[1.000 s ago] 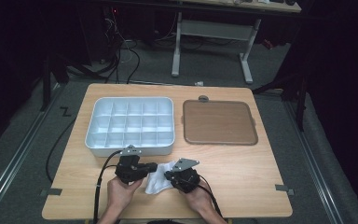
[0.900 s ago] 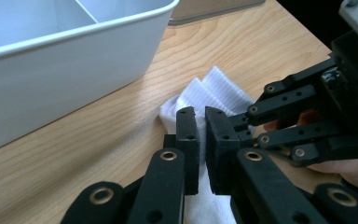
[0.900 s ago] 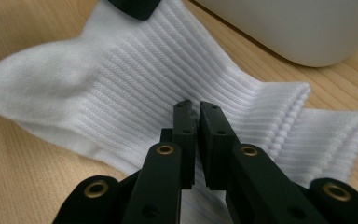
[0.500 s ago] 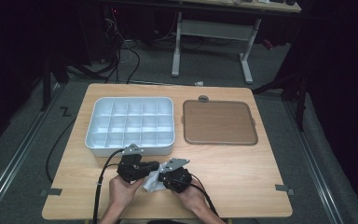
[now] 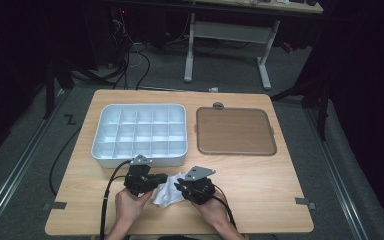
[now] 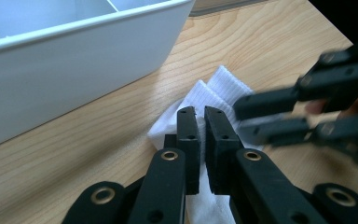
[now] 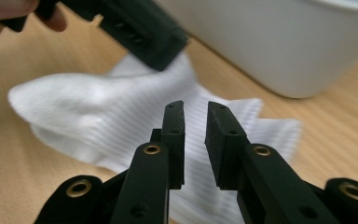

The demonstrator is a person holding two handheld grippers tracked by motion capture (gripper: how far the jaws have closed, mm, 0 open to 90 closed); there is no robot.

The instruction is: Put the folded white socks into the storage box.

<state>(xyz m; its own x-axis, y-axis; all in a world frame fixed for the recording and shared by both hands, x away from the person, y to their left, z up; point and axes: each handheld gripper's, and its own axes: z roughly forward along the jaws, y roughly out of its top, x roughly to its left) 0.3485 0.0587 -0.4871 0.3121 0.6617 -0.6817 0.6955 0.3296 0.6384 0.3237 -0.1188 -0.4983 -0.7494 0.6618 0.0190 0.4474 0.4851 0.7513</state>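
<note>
I have both hands low in the high view, near the bottom edge of the counter (image 5: 280,200), with a white sock (image 5: 167,192) lying crumpled between the two tools. My left hand-held gripper (image 5: 164,178) sits at lower centre-left of that frame, its jaws pressed together on the sock — in the left gripper view the white ribbed cloth (image 6: 200,95) runs under and between the closed black jaws, with only a thin slit showing. My right hand-held gripper (image 5: 179,186) faces it from the right; its jaws have just been opening, and in the right gripper view they stand a little apart over the sock (image 7: 98,121), which spreads across the middle of the frame on the wood — I can't see the pads pressing on it. The left tool shows blurred at the upper left of that view, touching the sock's far edge. Just above my hands in the high view is a white divided tray (image 5: 141,156), its near wall close to the sock, and to the right of it lies a flat brown tray (image 5: 235,131).
</note>
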